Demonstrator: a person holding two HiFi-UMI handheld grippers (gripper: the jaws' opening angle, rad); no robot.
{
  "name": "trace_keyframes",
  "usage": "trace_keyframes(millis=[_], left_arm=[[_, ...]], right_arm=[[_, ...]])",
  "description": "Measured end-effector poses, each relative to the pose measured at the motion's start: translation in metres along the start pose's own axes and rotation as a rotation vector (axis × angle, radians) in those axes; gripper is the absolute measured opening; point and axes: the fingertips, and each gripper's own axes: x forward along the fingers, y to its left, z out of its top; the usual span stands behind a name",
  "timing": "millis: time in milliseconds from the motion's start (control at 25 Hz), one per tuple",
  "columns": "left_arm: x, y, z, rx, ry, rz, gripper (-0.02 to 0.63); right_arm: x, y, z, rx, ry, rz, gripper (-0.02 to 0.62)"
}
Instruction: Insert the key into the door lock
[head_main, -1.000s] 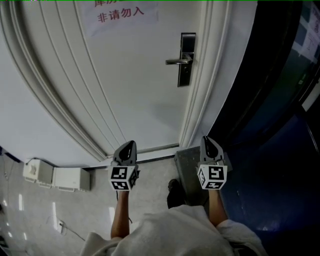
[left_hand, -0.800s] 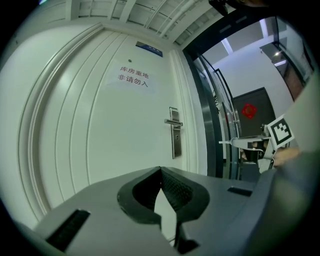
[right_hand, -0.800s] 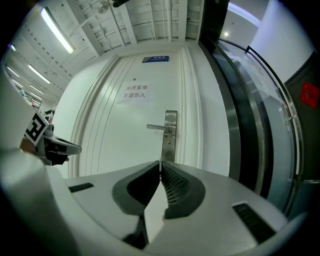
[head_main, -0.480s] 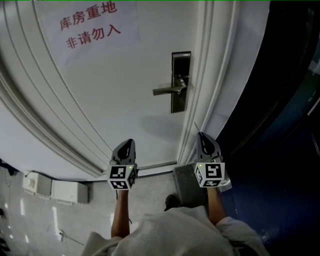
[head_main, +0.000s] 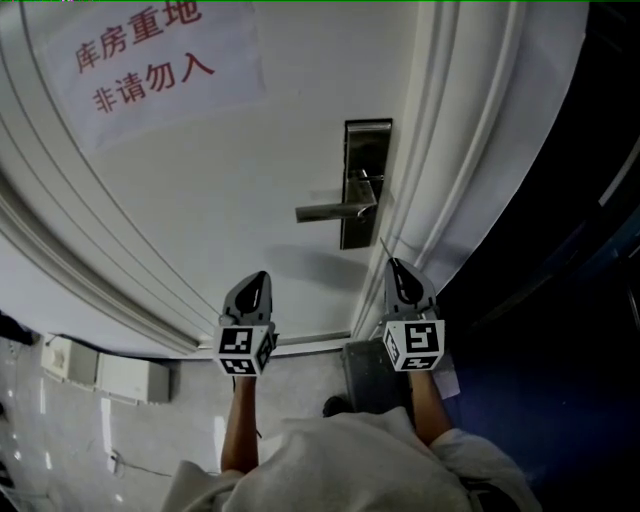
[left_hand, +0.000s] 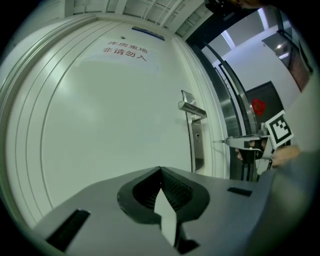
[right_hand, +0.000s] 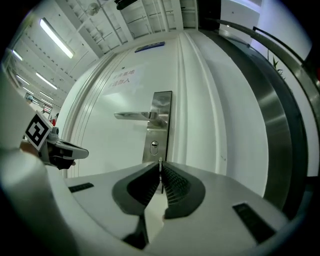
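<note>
right gripper (right_hand: 160, 172) is clamping the key (right_hand: 160, 160) at its jaw tips, centre of its own view, with only a thin sliver showing. left gripper (left_hand: 161, 170) is keeping its jaws together, empty. the key's long axis is running along the jaws, tip pointing at the door (head_main: 250, 180), just below the keyhole (right_hand: 154, 145) in frame and not yet touching. risk: the tip is sitting off the slot, so a misaligned push is likely skidding it across the lock plate (right_hand: 161, 107) or twisting it in the pads.

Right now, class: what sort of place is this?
Likely an indoor corridor outside a storeroom: a white door, its lever handle and lock plate, and a red-lettered notice reading storeroom, keep out.
</note>
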Motion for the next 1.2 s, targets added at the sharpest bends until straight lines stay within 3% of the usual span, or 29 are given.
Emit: trace_keyframes(millis=[360, 680, 1200], left_arm=[[0.014, 0.019, -0.013, -0.004, 0.033, 0.007, 0.017], [0.024, 0.033, -0.009, 0.008, 0.026, -0.05, 0.017], [0.019, 0.045, 0.004, 0.016, -0.007, -0.077, 0.017]], right_arm=[[0.022, 0.005, -0.021, 0.021, 0.039, 0.01, 0.029], [0.025, 0.017, -0.024, 0.025, 0.054, -0.048, 0.029], [0.029, 0.022, 0.002, -0.024, 0.013, -0.086, 0.031]])
